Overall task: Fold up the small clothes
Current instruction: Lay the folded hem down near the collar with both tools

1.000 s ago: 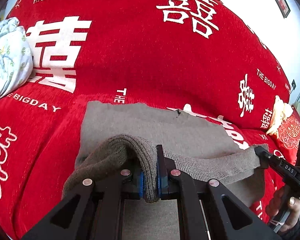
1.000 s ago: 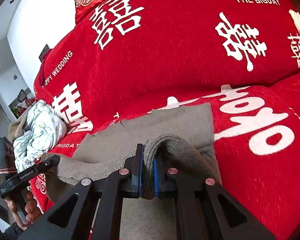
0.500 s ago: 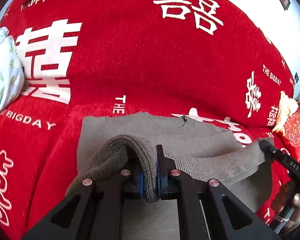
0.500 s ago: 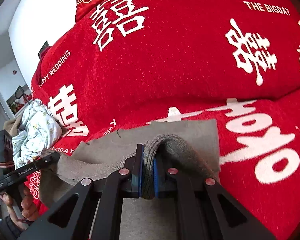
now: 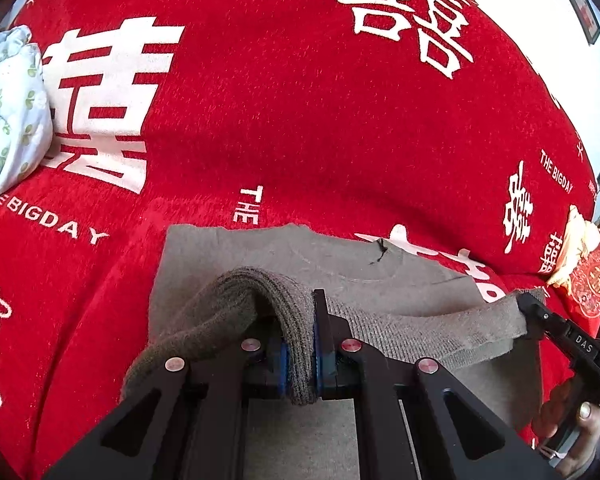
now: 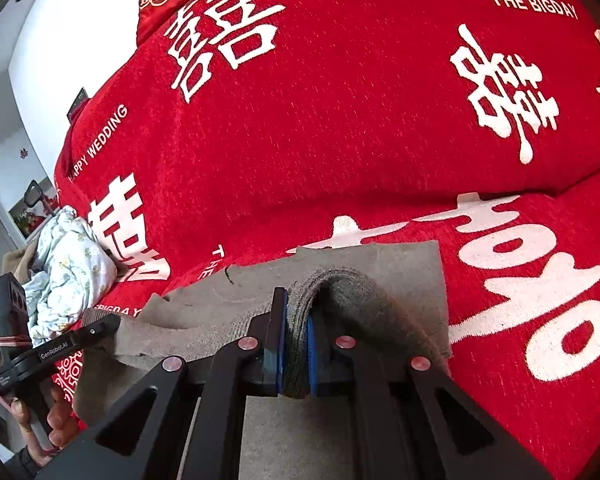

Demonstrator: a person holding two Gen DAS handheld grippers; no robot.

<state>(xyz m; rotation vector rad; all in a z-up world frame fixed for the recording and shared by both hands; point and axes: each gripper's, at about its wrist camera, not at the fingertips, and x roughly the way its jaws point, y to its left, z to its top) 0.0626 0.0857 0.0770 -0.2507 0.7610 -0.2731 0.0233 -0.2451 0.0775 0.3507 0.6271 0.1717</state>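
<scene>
Right now the grey knit top lies flat on the red bedspread, its near hem lifted. My left gripper and right gripper have their fingers clamped tight on that hem. I judge the fold half made; next I carry the hem forward, level, then release.

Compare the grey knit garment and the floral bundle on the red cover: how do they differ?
The grey garment is plain and spread flat on the red cover, its near edge lifted; the floral bundle is pale, leaf-printed and crumpled in a heap.
The grey garment is pinched by the left tool and right tool; the floral bundle is untouched, off to the side.
Both are soft fabric resting on the same cover.
</scene>
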